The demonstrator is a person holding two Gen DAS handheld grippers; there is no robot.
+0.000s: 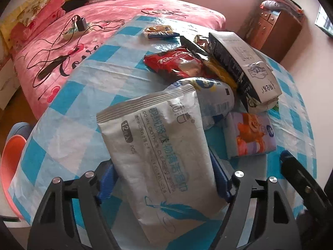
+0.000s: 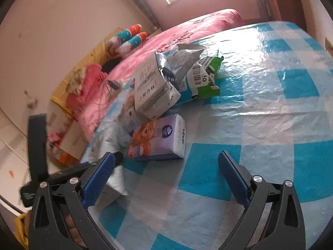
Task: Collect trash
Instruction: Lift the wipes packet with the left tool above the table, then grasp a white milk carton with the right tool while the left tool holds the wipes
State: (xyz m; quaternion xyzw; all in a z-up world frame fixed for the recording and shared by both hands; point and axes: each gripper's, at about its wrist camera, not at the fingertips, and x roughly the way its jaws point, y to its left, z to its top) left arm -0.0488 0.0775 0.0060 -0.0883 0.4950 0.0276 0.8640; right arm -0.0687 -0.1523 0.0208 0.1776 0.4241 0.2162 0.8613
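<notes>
Bedroom around me, pink-covered bed (image 1: 116, 20) at eleven o'clock of the left view, and nearer, the worktop (image 1: 79, 87) under its blue-and-white checked plastic cloth.

On that cloth the trash lies in a heap from twelve to two o'clock in my left view: a tall grey-and-black carton (image 1: 245, 64) tipped across the pile, a red snack wrapper (image 1: 177, 62) at twelve, a small blue-and-yellow wrapper (image 1: 160, 31) farther off, and a purple tissue pack (image 1: 249, 135) with an orange bear, nearest of the lot.

My left tool (image 1: 164, 183) is already loaded: its blue pads are closed on the flanks of a white cleaning-wipes pouch (image 1: 158, 156), whose long axis runs away from me toward twelve, leaning a little to eleven. The pouch looks clear of the cloth, though I cannot be sure.

My right tool (image 2: 166, 177) stands wide and holds nothing, low over the worktop. From it the tissue pack (image 2: 160, 139) lies just ahead at twelve, slightly toward eleven, apart from the pads, with its long axis running roughly nine to three across my line, tilted up on the right. That puts the right tool nearer. I judge its short side would suit the gap between the pads, though the tool may need a slight turn to square up. Behind it the carton (image 2: 152, 87) and a green-and-white bag (image 2: 208, 79) sit at twelve.
</notes>
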